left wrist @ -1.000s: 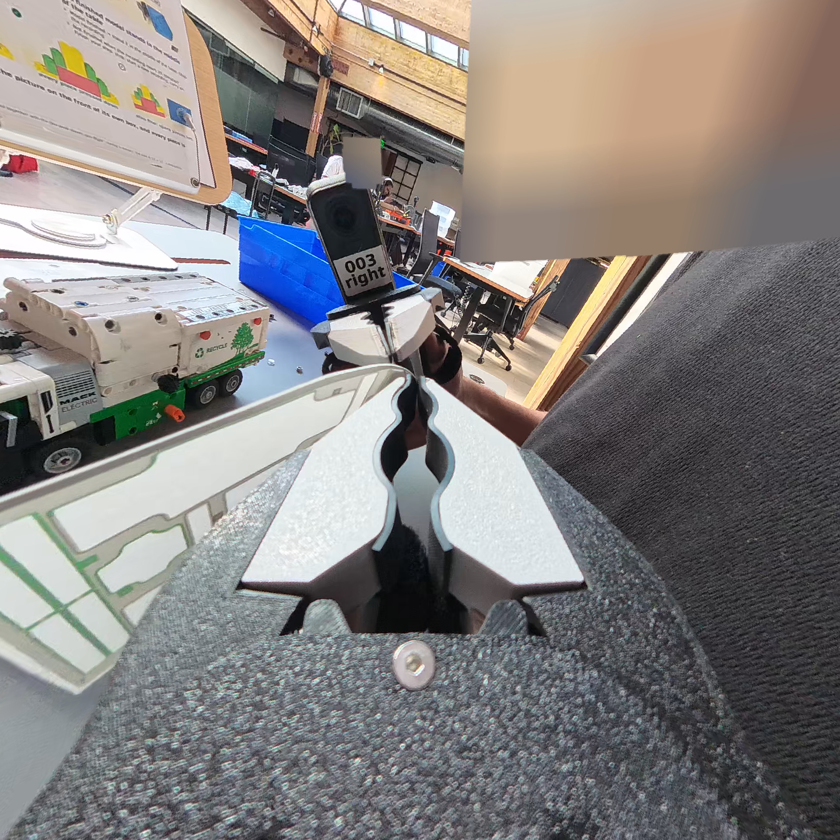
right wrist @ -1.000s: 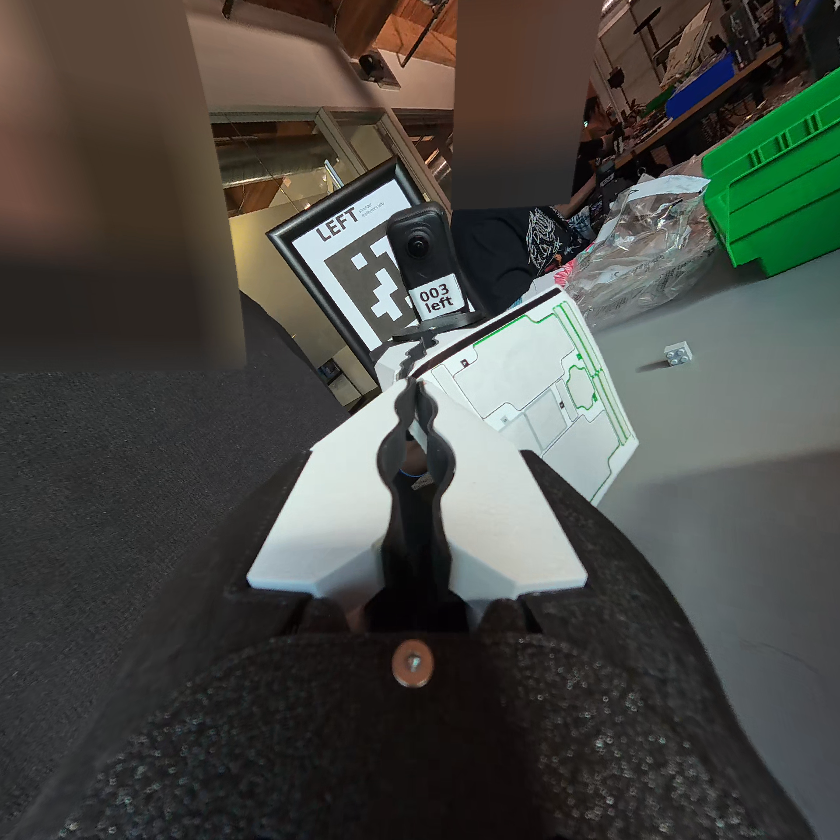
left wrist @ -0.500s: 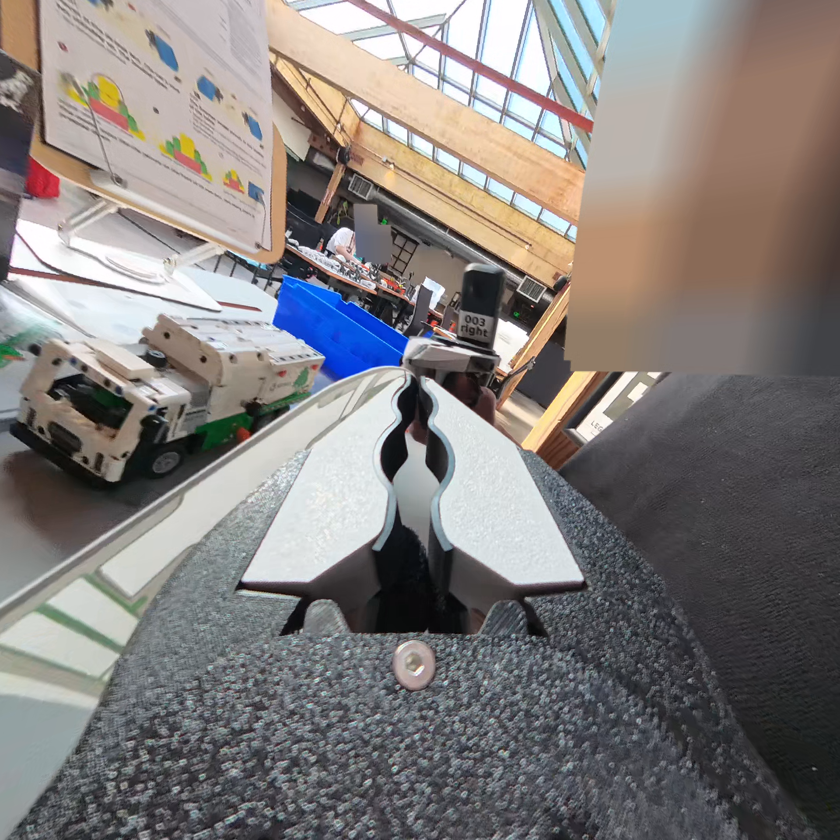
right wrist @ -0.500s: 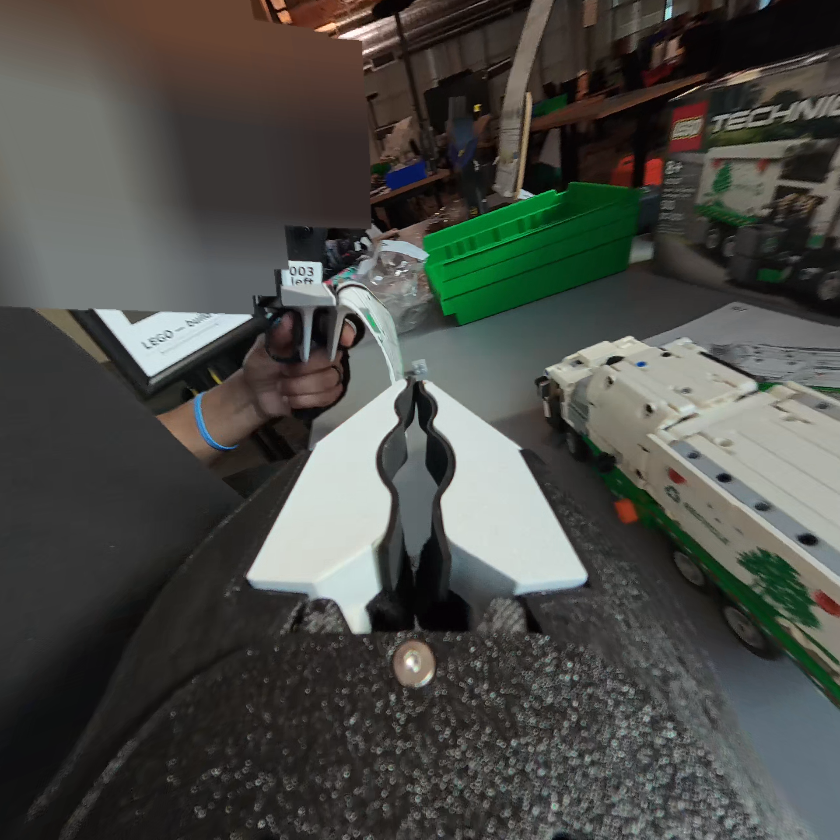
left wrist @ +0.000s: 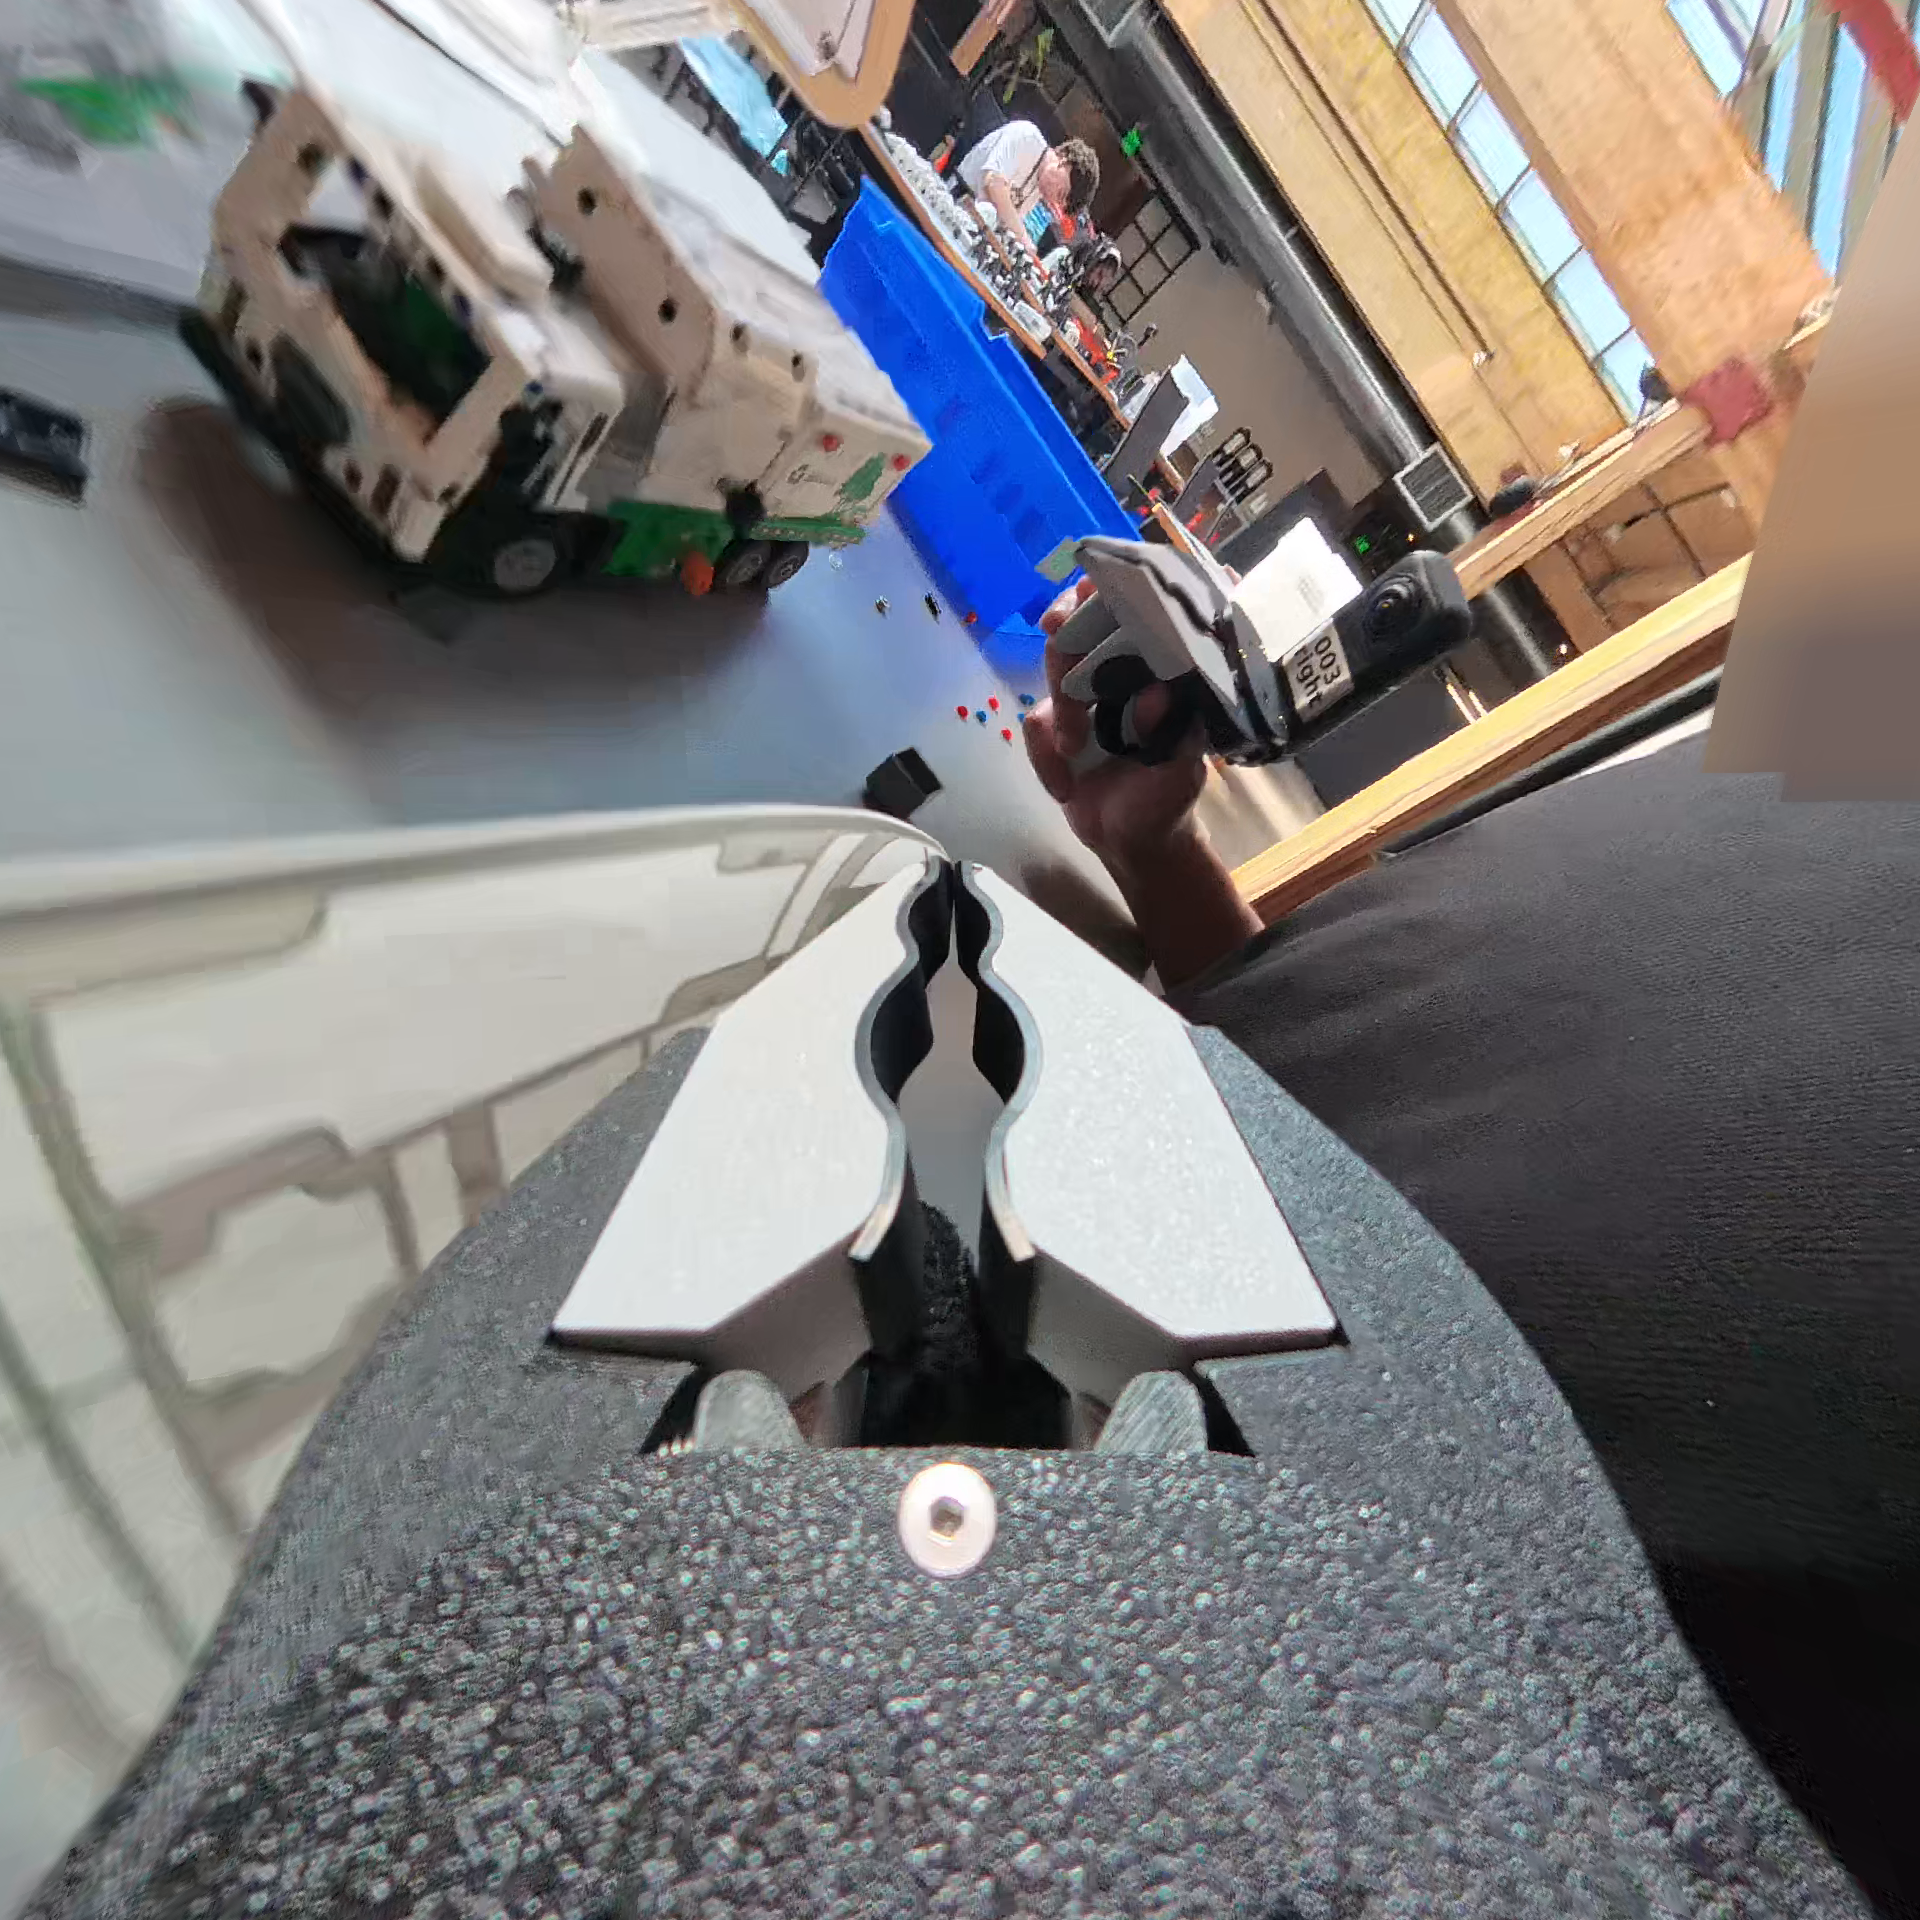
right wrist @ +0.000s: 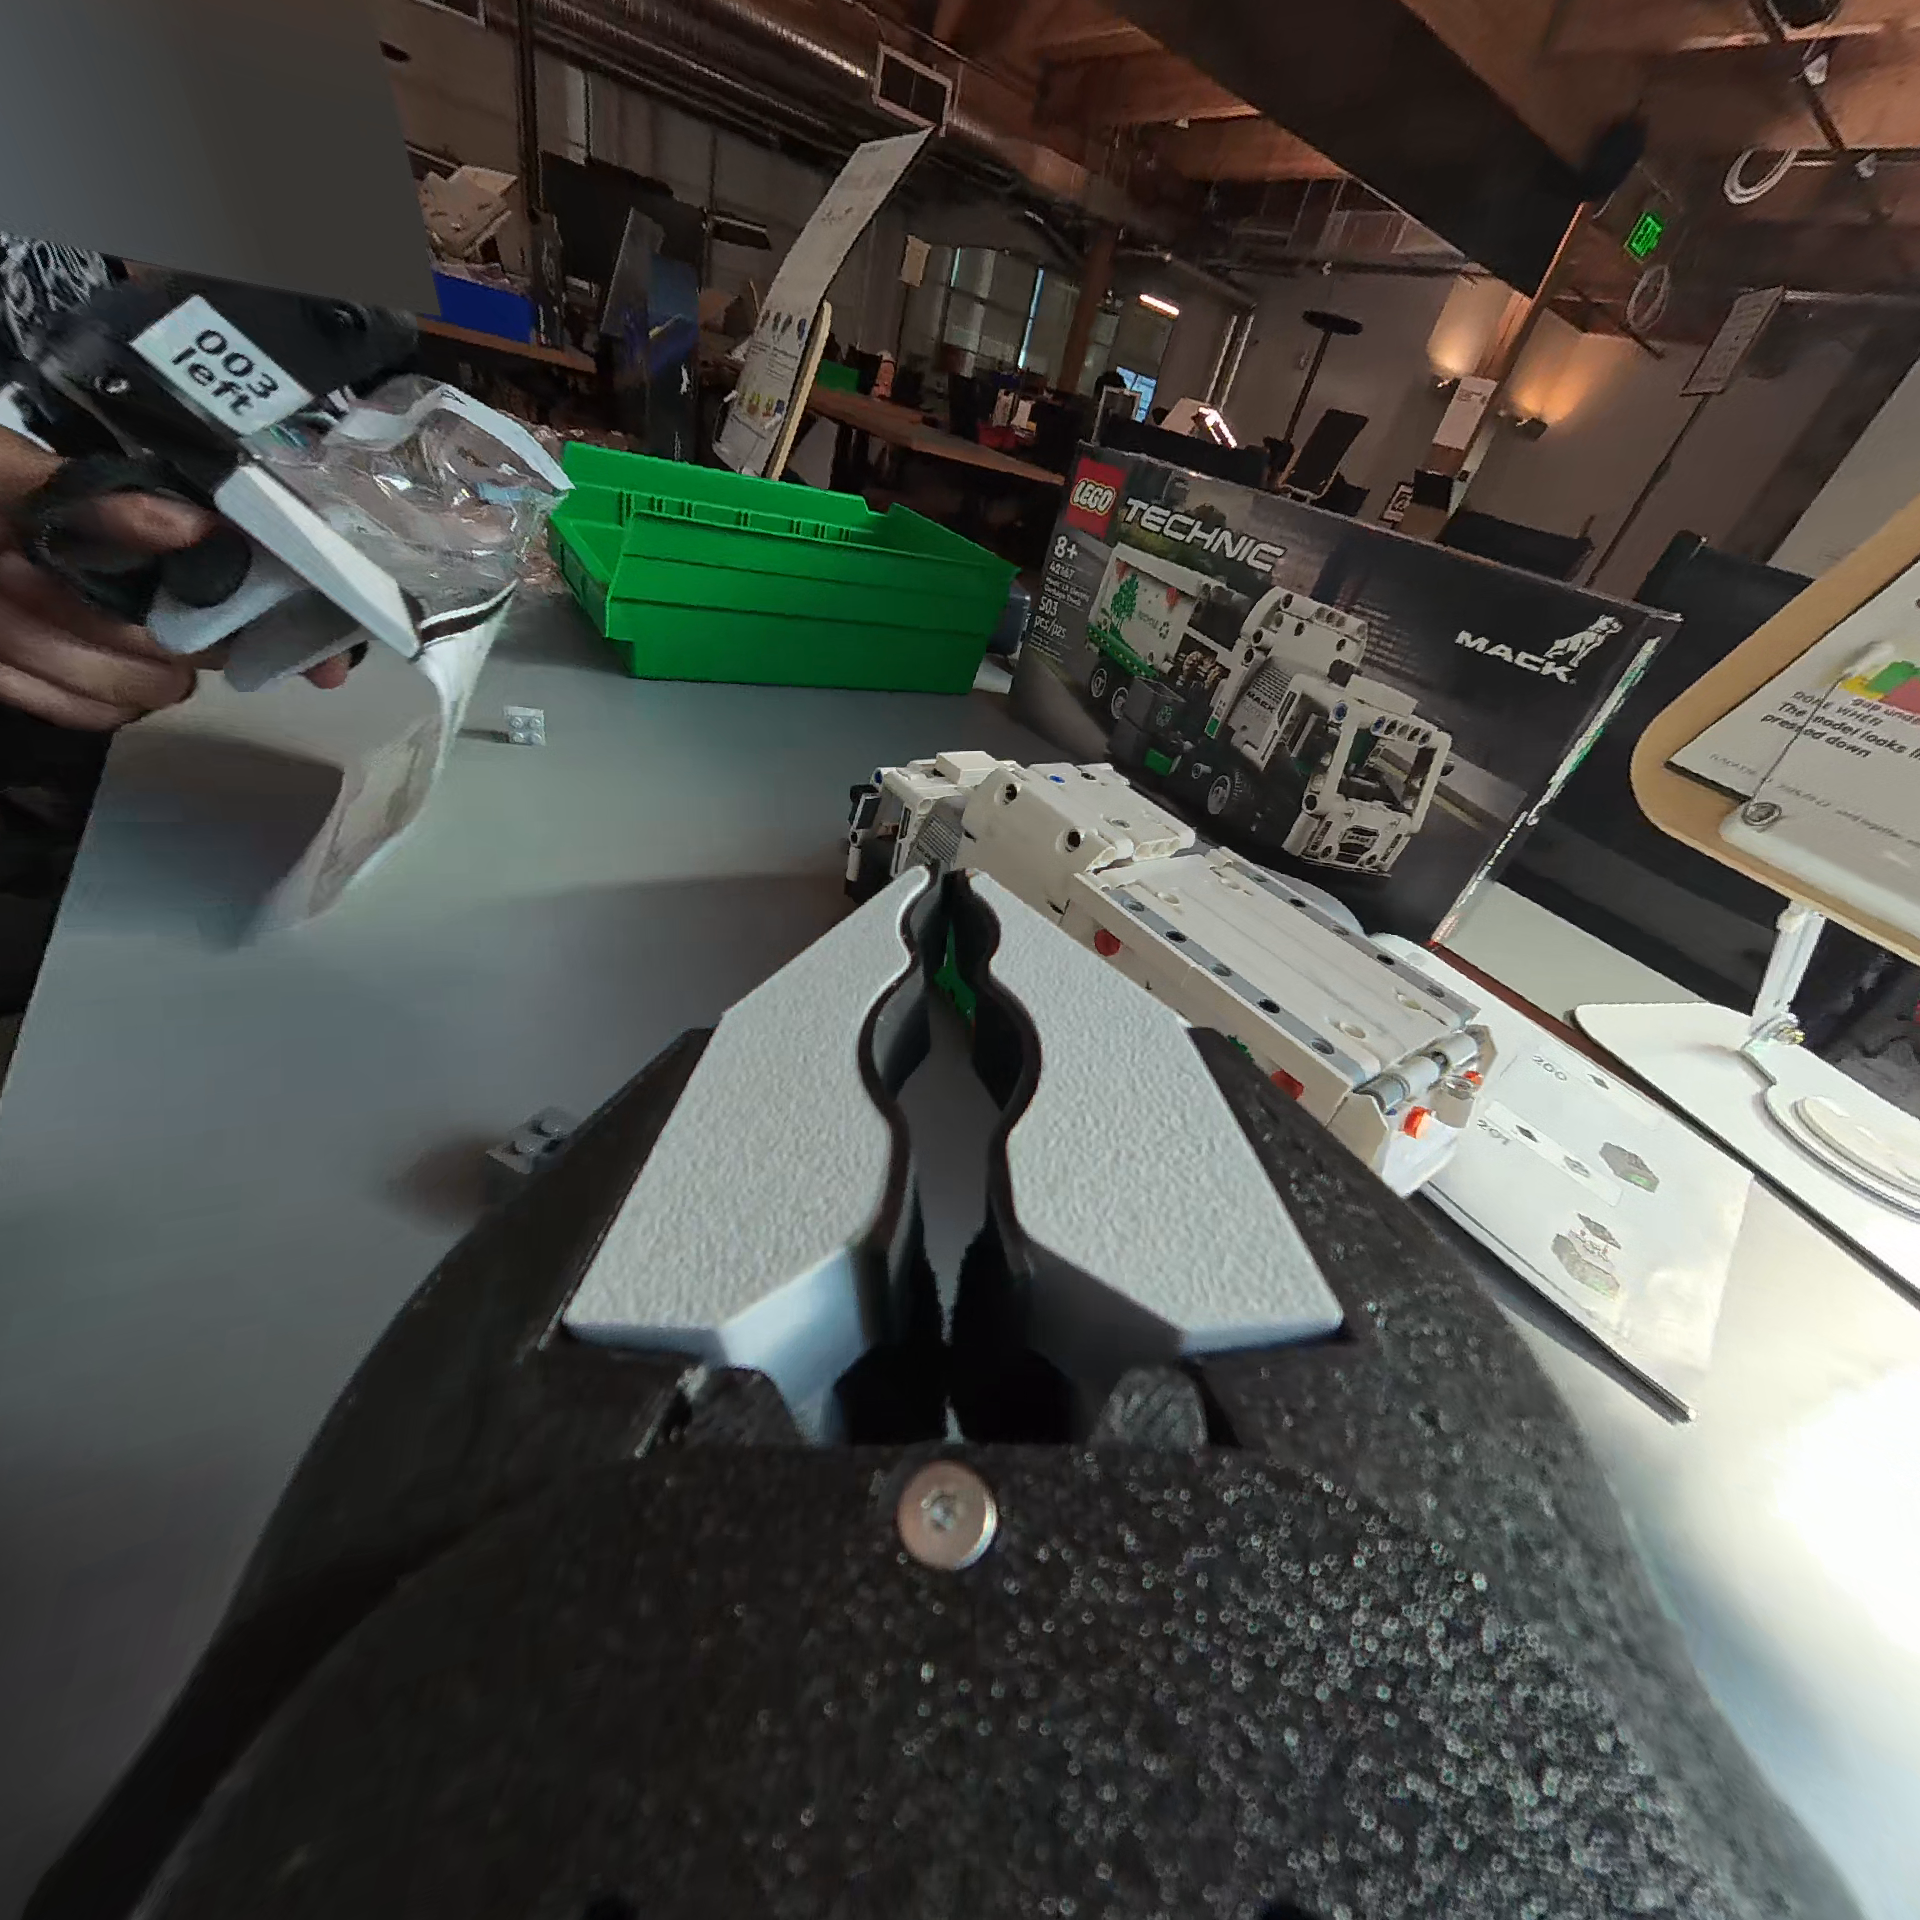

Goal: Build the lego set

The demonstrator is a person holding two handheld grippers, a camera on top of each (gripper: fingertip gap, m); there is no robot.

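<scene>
In the right wrist view, the left claw [right wrist: 410, 646] at upper left is clamped on one sticker sheet [right wrist: 358, 821], which droops toward the counter [right wrist: 260, 1091]. A second ago the two claws met nose to nose at that sheet. They have since pulled well apart, and the right claw [right wrist: 951, 888] at centre has swung round to face the truck [right wrist: 1195, 935]. Its jaws are nearly closed. The left wrist view shows one small greenish sticker [left wrist: 1060, 562] at its tip, so it seems to be pinching that. I judge that the sticker is peeled off and that the next step is to place it on the truck body. Counting from left to right: two loose grey plates [right wrist: 525, 724] lie on the counter, one near the sheet and one by the right claw's left side. A stack of green bins [right wrist: 790, 603] is at upper centre; it looks like two or three nested bins, though I cannot tell which. One truck stands just beyond the right claw, partly on one open manual [right wrist: 1610, 1216]. One set box [right wrist: 1351, 665] stands behind it. One clipboard stand [right wrist: 1787, 727] is at the right edge. The left wrist view adds one blue bin [left wrist: 966, 416] and one black piece [left wrist: 902, 779]. It also shows a scatter of tiny pins, too small to count.
</scene>
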